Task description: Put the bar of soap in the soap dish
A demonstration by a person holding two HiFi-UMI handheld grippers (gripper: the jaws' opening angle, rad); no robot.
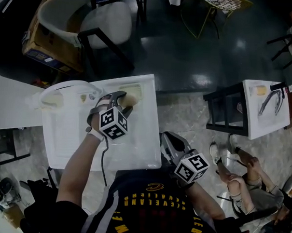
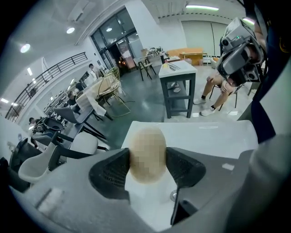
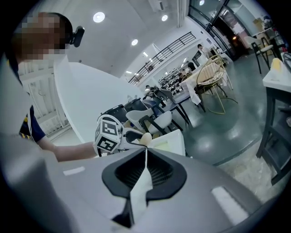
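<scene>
Being pinched across its middle by the fingers (image 2: pixel 113 175) of the left gripper (image 2: pixel 148 157), the bar of soap (image 2: pixel 147 145) was held above the white basin (image 2: pixel 213 132) and was judged hard, light and slippery, while the right gripper (image 3: pixel 145 159) was closed on nothing.

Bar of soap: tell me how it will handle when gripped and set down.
Probably rigid: the bar of soap looks undented between the left gripper's jaws. Its rounded sides could slip if the squeeze eases. On the white basin it may rock or slide.
</scene>
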